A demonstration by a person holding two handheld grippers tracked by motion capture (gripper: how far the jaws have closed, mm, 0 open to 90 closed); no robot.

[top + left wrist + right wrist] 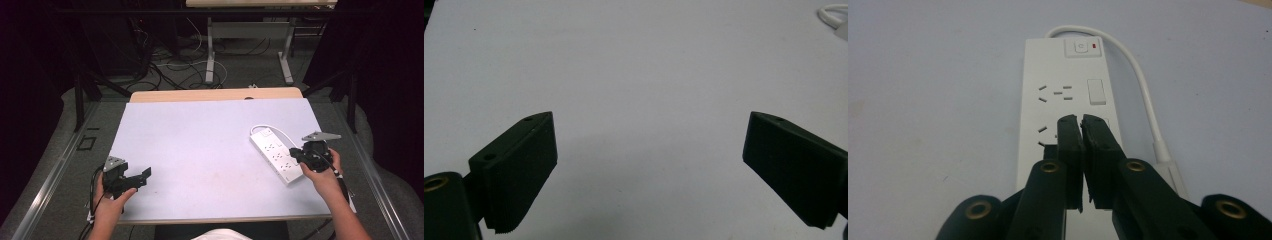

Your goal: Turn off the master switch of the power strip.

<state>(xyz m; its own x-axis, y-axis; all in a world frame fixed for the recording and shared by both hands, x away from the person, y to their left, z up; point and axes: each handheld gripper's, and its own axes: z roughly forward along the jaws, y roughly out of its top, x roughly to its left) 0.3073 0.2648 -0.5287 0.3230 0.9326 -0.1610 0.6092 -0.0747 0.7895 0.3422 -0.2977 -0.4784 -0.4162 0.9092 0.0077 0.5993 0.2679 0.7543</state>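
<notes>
The black two-jaw left gripper [134, 179] sits at the lower left of the high view, jaws spread wide. The black right gripper [301, 156], at right, has its jaws pressed together, held by the right hand [322, 172].

— How's your light in the high view?
— Your table [200, 145] glows pale lilac under soft overhead light; from nine through twelve to three o'clock, the surroundings sink into near-black.
— And your gripper views?
— Dimmer and grainy. Your left gripper [649, 170] looks soft-edged; the power strip [1068, 90] stays sharp, without glare.
</notes>
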